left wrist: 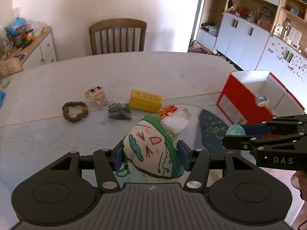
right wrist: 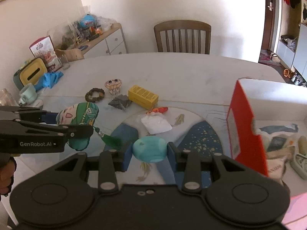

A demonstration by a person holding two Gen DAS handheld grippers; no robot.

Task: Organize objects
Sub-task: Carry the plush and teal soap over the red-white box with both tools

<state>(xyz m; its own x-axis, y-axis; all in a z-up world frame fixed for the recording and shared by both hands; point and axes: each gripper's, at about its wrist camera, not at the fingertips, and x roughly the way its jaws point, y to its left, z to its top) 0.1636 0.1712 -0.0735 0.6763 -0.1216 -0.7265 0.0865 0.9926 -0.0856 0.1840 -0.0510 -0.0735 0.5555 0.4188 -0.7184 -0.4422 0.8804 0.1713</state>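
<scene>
Fingers on both sides are loaded! The left gripper [left wrist: 151,156] pinches a plush cat-face pouch [left wrist: 151,149] between its blue pads, held level above the bench [left wrist: 119,72], a green tassel [right wrist: 113,140] dangling beneath it in the right wrist view. The right gripper [right wrist: 149,151] clamps a teal egg-shaped toy [right wrist: 149,149], its fingers pressed against both ends, and in the left wrist view it reaches in from three o'clock, horizontal, pointing toward nine.

Out on the bench, a row sits around twelve o'clock of the left gripper: a brown bead bracelet [left wrist: 75,111] at eleven, a cartoon figure charm [left wrist: 96,96] just behind it, a dark grey crumpled item [left wrist: 119,111] beside a yellow box [left wrist: 145,101], then an orange-and-white trinket [left wrist: 168,110] touching a clear white packet [left wrist: 175,122]. At two o'clock stands the red-and-white open box [left wrist: 240,103], tilted, with items already inside.
</scene>
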